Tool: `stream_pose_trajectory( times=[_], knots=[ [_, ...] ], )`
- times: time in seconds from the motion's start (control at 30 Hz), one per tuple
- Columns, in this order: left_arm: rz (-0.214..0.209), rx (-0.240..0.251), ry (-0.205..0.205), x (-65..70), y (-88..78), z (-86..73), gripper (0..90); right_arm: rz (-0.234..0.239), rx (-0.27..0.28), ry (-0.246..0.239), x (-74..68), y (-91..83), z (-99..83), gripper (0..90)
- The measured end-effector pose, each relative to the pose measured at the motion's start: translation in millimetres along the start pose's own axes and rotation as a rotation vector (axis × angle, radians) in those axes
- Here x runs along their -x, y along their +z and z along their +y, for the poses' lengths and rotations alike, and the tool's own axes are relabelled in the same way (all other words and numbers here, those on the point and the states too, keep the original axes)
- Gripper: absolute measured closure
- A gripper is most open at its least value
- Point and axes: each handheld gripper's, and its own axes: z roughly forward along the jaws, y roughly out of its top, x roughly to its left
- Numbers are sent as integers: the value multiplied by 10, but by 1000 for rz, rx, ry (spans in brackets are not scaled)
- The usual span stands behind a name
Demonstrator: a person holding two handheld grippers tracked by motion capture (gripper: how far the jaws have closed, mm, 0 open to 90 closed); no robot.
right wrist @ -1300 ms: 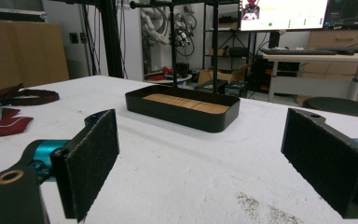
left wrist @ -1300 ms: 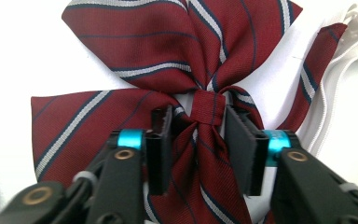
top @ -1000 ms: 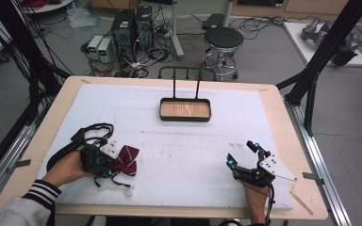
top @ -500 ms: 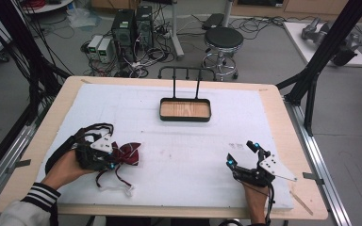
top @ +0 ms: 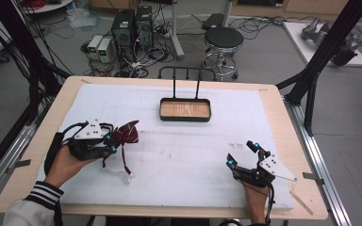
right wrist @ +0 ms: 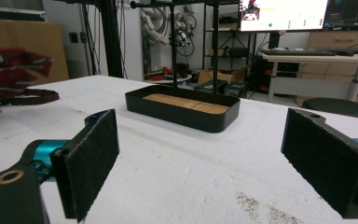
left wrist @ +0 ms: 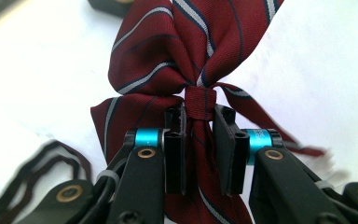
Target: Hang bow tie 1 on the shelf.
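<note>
So from the high view: the only container on the table is the black tray [top: 185, 110] sitting toward the far side, about in the middle. It has a wooden floor, nothing lying in it, and a black wire rack [top: 187, 75] rises from its back edge. My left gripper [top: 109, 143] is over the near left part of the white sheet [top: 188, 155], pinching the dark red striped bow tie [top: 125, 133], which is lifted just off the sheet with its strap dangling below it. My right gripper [top: 243, 153] rests near the front right, jaws spread wide with nothing between them, well apart from the tray. The sheet lies on a light wooden table [top: 273, 101]. Beyond it there's grey floor, a round black stool [top: 223, 38], a couple of computer towers [top: 133, 26] and a mess of cables.

Left gripper view: my left gripper [left wrist: 199, 140] has its pads squeezed on the bow tie [left wrist: 186, 46] right below the centre knot, the wings fanning out above. The black strap [left wrist: 42, 163] blurs past at lower left over the white sheet.

Right gripper view: my right gripper [right wrist: 200, 154] hangs open, foam pads far apart. Straight ahead is the tray [right wrist: 182, 111], wood bottom bare. The bow tie [right wrist: 14, 65] is at far left, up off the sheet. Behind: desks, a monitor [right wrist: 284, 13], cardboard boxes.
</note>
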Motion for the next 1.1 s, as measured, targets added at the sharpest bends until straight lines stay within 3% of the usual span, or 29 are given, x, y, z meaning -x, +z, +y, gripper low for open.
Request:
stream_pose_trajectory(
  times=[0.3, 0.77, 1.1],
  knots=[
    [44, 147, -85, -61, -42, 105, 749, 1, -5, 2, 4, 7, 2, 105],
    [88, 247, -167, -175, 4, 317, 749, -2, -1, -10, 1, 9, 2, 105],
    [59, 308, -207, -350, 50, 461, 749, -3, 2, -6, -3, 3, -1, 105]
  ],
)
